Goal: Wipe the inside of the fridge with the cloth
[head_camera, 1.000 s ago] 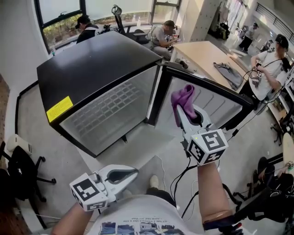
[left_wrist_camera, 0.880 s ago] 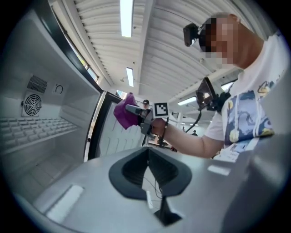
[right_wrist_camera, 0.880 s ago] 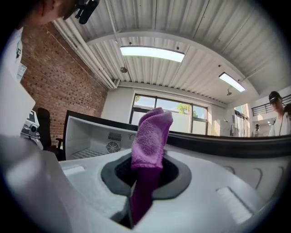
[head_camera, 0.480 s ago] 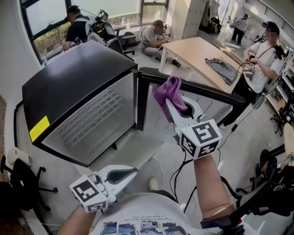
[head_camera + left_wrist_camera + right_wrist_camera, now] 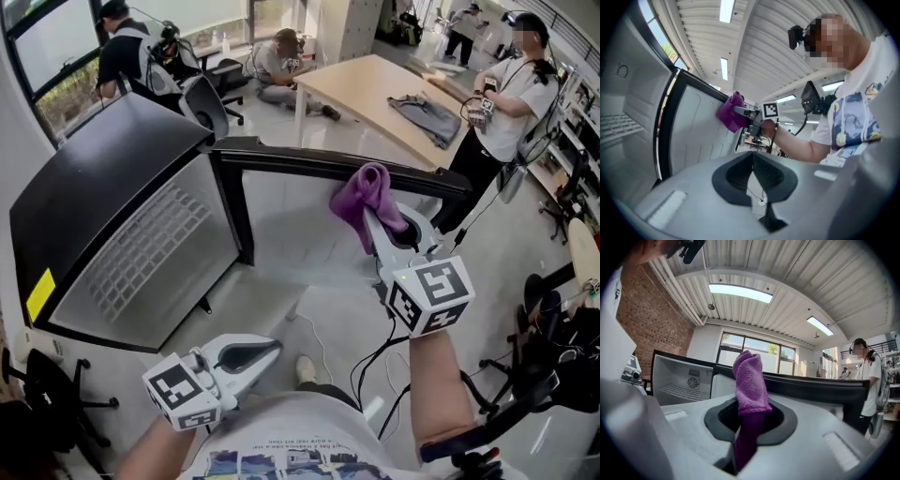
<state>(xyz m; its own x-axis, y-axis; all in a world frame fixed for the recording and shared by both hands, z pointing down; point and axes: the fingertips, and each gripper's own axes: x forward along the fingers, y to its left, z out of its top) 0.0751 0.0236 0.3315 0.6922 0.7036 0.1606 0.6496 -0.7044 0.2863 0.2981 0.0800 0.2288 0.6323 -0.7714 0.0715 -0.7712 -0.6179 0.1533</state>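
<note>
R gripper (image 5: 373, 223) pinches purple cloth (image 5: 367, 195), cloth standing upright. From cloth, fridge cavity (image 5: 155, 248) lies at 9 o'clock. L gripper (image 5: 269, 352) jaws together, empty, at 7 o'clock.

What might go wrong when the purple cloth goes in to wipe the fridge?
Most of the purple fluffy cloth sticks out past the jaws of the right gripper, so hard rubbing might pull it loose. The black-framed fridge door stands open right beside that gripper and may get bumped. Black cables hang near the person's shoe, so a step might snag them.
</note>
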